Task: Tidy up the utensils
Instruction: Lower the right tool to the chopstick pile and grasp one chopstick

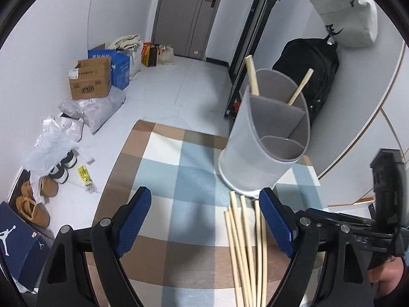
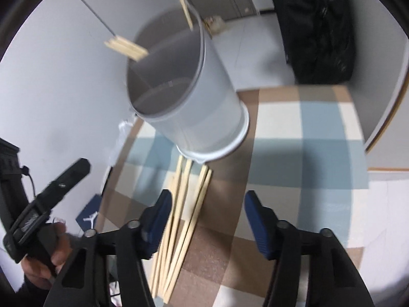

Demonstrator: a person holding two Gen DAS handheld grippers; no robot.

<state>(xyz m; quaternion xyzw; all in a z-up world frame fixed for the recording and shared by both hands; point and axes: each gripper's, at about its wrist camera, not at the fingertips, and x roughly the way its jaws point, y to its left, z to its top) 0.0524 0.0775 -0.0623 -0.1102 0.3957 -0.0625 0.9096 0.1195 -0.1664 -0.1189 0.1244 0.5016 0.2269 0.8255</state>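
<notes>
A grey round utensil holder with divided compartments stands on a checkered cloth. Two wooden handles stick out of its far compartments. A bundle of several pale wooden chopsticks lies loose on the cloth in front of the holder. My left gripper is open above the cloth, and the chopsticks lie just inside its right finger without being pinched. In the right wrist view the holder is close ahead. My right gripper is open, with the chopsticks beside its left finger.
The floor at the left holds cardboard boxes, plastic bags, shoes and a dark shoebox. A black backpack leans on the wall behind the holder. A hand holds the other gripper at the left.
</notes>
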